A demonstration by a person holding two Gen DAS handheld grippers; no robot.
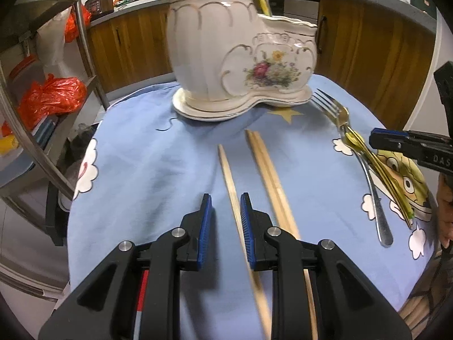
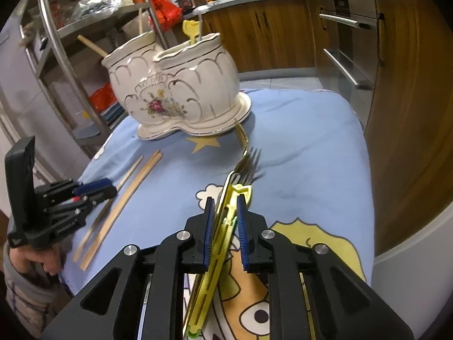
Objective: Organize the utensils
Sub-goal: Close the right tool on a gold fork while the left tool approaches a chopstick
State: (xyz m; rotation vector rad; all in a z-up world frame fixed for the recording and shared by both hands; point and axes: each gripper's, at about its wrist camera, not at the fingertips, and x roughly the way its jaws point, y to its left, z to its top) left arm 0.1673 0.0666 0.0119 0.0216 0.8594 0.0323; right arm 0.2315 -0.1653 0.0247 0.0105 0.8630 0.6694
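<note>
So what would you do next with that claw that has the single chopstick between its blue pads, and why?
Probably close the left claw fully on the single chopstick. The stick runs between its blue pads with a gap showing on the left side, so the grip looks loose. The two-part ceramic holder stands straight ahead and already has utensils in it, so a firm grip should come before lifting.

The single chopstick (image 1: pixel 230 195) between the left gripper's (image 1: pixel 225 206) pads blurs toward the bottom edge, where the gripper body hides its near end, so a firm pinch cannot be told. The yellow utensil (image 2: pixel 219 243) runs under the right gripper (image 2: pixel 223 212) and off the frame, its shape unclear. Inside the ceramic holder (image 2: pixel 175 90), the lower parts of standing utensils are hidden.
</note>
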